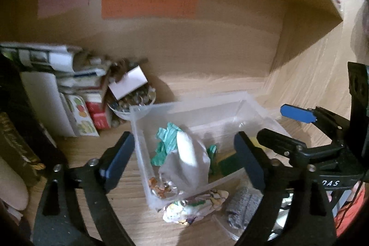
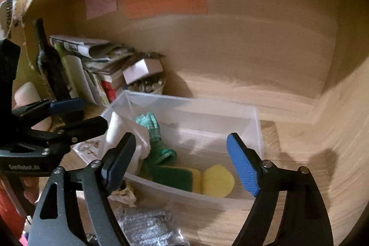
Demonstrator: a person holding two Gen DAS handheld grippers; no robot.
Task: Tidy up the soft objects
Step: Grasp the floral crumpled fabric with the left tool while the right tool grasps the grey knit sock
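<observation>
A clear plastic bin [image 1: 196, 107] [image 2: 191, 105] stands on the wooden shelf. In it lie a teal cloth [image 1: 167, 137] [image 2: 153, 130], a white-grey cloth [image 1: 186, 153] [image 2: 125, 130], a green-and-yellow sponge [image 2: 175, 176] and a round yellow sponge [image 2: 218, 180]. In front of the bin lie a patterned packet [image 1: 196, 204] and a grey rolled cloth [image 1: 244, 206] [image 2: 147, 225]. My left gripper [image 1: 184, 163] [image 2: 78, 117] hovers open over the bin's near left end, holding nothing. My right gripper [image 2: 182, 165] [image 1: 286, 128] hangs open beside it over the near right part, with nothing between its fingers.
At the back left stand stacked boxes and papers [image 1: 69, 96] and a bowl of small round pieces [image 1: 136, 103] with a white box on top. A dark bottle [image 2: 49, 66] stands far left. Coloured notes [image 1: 147, 4] are stuck on the back wall. A side wall [image 2: 341, 119] closes the shelf at right.
</observation>
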